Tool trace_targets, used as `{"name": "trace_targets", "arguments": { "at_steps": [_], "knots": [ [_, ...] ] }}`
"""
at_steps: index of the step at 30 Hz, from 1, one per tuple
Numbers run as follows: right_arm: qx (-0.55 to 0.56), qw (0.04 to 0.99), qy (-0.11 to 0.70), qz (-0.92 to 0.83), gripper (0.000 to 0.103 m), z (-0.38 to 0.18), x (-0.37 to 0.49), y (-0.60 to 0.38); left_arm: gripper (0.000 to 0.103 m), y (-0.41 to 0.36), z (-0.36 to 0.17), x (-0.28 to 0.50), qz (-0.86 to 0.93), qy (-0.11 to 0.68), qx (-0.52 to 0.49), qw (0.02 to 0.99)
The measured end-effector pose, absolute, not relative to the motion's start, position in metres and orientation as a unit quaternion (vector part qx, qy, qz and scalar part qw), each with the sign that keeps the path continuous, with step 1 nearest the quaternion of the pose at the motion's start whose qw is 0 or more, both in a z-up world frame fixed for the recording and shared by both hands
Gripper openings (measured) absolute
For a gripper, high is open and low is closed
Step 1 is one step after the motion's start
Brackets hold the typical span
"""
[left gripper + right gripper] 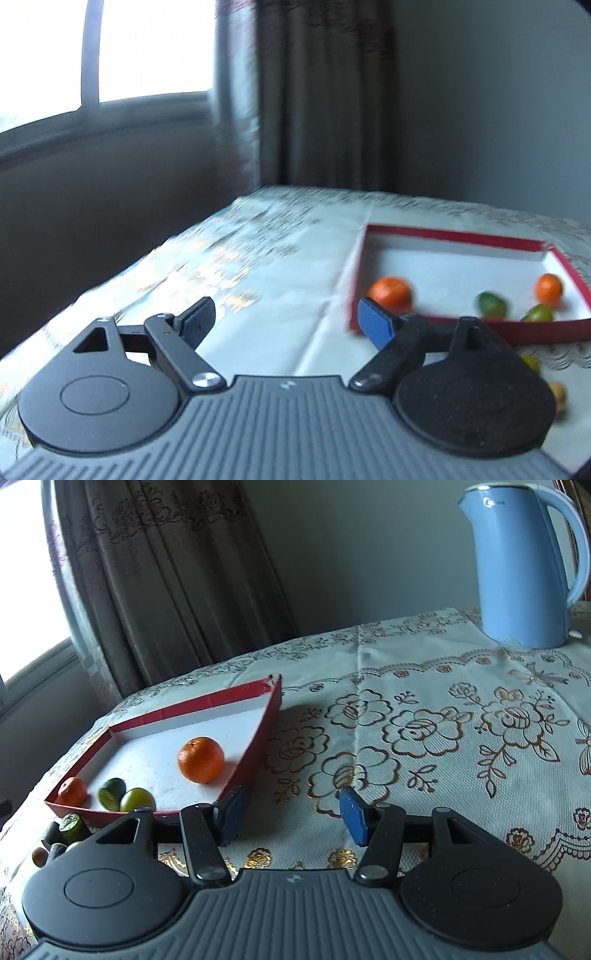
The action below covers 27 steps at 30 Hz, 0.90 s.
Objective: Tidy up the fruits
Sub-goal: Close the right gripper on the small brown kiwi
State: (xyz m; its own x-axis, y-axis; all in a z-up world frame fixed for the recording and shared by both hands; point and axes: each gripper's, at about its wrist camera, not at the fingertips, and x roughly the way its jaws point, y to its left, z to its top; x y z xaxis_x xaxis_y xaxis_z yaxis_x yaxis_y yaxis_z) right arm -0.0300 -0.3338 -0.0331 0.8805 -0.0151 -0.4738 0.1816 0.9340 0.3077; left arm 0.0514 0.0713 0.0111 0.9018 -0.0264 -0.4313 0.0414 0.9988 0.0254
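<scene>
A shallow red box with a white floor [258, 731] lies on the table; it also shows in the left wrist view [454, 236]. Inside it are a large orange [201, 760], a smaller orange [72, 791], a dark green fruit [112, 794] and a yellow-green fruit [137, 799]. In the left wrist view I see two oranges [391, 291] [549, 288] and two green fruits [491, 304] [540, 314] in the box. More small fruits [72, 825] lie loose outside its near wall. My left gripper [286, 325] is open and empty, left of the box. My right gripper [291, 814] is open and empty, right of the box.
A blue electric kettle [524, 565] stands at the back right of the table. The tablecloth [424, 720] has a floral pattern. Brown curtains [166, 572] and a window [110, 51] are behind the table. Loose fruits [557, 397] lie near the left gripper's right side.
</scene>
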Motion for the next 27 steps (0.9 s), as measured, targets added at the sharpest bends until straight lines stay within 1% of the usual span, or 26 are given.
{"name": "trace_targets", "arguments": {
  "at_steps": [3,4,5,6,8,9,11,14,22,27],
  "knots": [
    [0.166,0.958,0.231,-0.032,0.057,-0.03,-0.034,-0.327,0.086,0.091,-0.006,0.054,0.008,0.242,0.0,0.97],
    [0.171,0.957,0.232,-0.022,0.062,-0.029,-0.035,-0.324,0.09,0.096,-0.012,0.055,0.018,0.242,-0.004,0.97],
    [0.174,0.957,0.233,-0.01,0.067,-0.028,-0.037,-0.319,0.091,0.1,-0.014,0.057,0.027,0.25,-0.014,0.968],
    [0.17,0.958,0.231,0.004,0.067,-0.027,-0.039,-0.312,0.091,0.104,-0.014,0.057,0.03,0.248,-0.025,0.968],
    [0.147,0.963,0.222,0.031,0.067,-0.022,-0.046,-0.291,0.097,0.106,-0.014,0.057,0.062,0.246,-0.025,0.967],
    [0.133,0.966,0.219,0.045,0.067,-0.02,-0.05,-0.28,0.097,0.105,-0.014,0.059,0.067,0.25,-0.02,0.966],
    [0.103,0.968,0.215,0.074,0.067,-0.018,-0.056,-0.257,0.103,0.105,-0.017,0.062,0.063,0.272,-0.014,0.96],
    [0.064,0.97,0.209,0.105,0.067,-0.016,-0.064,-0.227,0.103,0.105,-0.027,0.08,0.03,0.341,-0.007,0.939],
    [0.004,0.966,0.226,0.125,0.067,-0.02,-0.063,-0.189,0.103,0.106,-0.029,0.079,0.025,0.34,-0.01,0.94],
    [-0.014,0.965,0.236,0.117,0.067,-0.024,-0.059,-0.18,0.103,0.106,-0.028,0.08,0.024,0.34,-0.011,0.94]
  ]
}}
